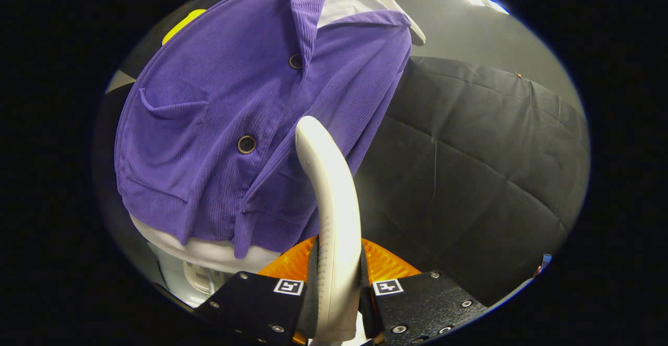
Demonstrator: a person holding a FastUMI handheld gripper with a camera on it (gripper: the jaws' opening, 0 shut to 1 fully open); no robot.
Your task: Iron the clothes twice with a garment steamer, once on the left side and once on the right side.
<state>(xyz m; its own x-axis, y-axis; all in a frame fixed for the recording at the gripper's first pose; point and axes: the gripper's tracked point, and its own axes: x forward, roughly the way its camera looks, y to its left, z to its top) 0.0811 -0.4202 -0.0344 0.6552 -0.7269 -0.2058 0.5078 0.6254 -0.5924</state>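
Support: white hanger (412, 25), hook uppermost, up beyond the fingers and slightly right of them. Directly on it: purple shirt (219, 127), corduroy-ribbed, buttoned, collar open, one chest pocket; it hangs ahead of and to the left of the jaws. White surface (209, 254) shows below the hem and at the collar; body form or under-layer, cannot tell. Gripper (336, 288) clamped from both sides on the garment steamer (329, 205), whose head touches the shirt's front.

Ribbed purple shirt (219, 127) with dark buttons (247, 144); cream-white garment steamer (334, 221); black quilted cloth (469, 179).
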